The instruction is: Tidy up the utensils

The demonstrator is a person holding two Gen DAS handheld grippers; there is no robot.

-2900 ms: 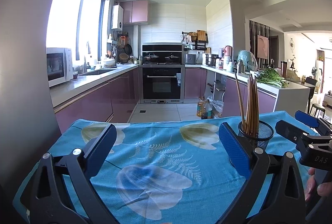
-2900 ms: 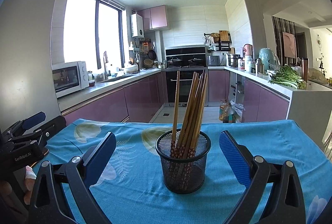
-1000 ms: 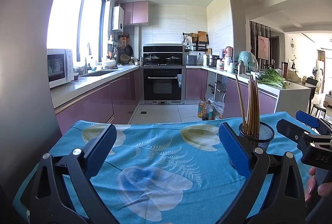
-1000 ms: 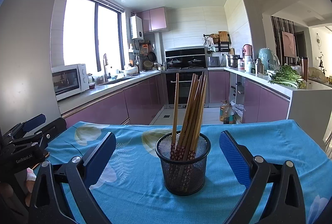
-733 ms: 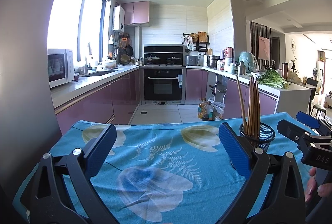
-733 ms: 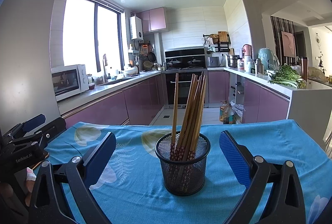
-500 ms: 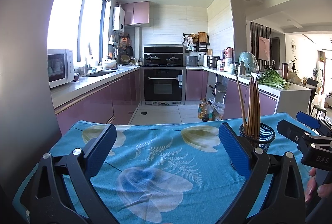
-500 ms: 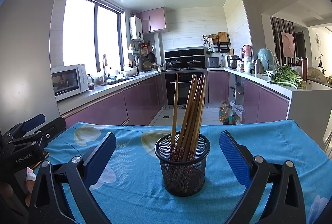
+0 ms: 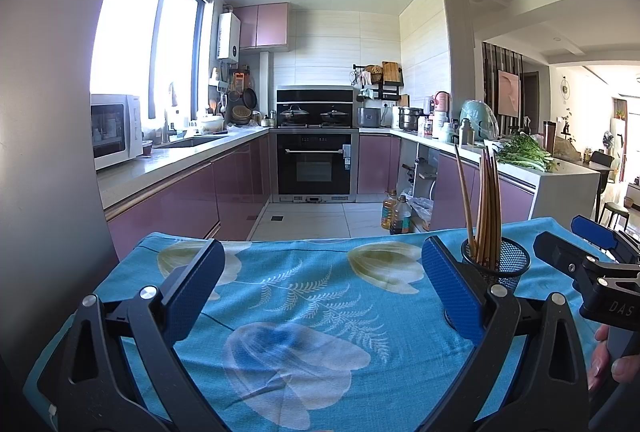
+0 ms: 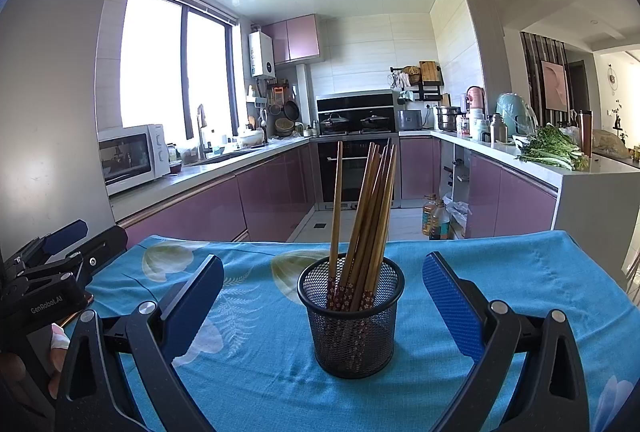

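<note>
A black mesh cup [image 10: 352, 320] stands upright on the blue flowered tablecloth [image 10: 260, 352], holding several wooden chopsticks [image 10: 366, 216]. My right gripper [image 10: 322, 292] is open, its blue pads to either side of the cup and nearer the camera, touching nothing. In the left wrist view the same mesh cup [image 9: 498, 264] shows just right of and beyond the right pad. My left gripper [image 9: 320, 280] is open and empty over the cloth. The right gripper [image 9: 592, 264] also shows at the right edge of the left wrist view, and the left gripper [image 10: 44, 264] at the left edge of the right wrist view.
The tablecloth's far edge [image 9: 320, 240] drops to the kitchen floor. Purple cabinets [image 9: 180, 199] run along the left, an oven [image 9: 316, 159] at the back, a counter with greens [image 9: 524, 151] on the right. A grey wall [image 10: 48, 111] stands close on the left.
Both views have shifted only slightly; the cup and chopsticks stay where they were, and both grippers remain open.
</note>
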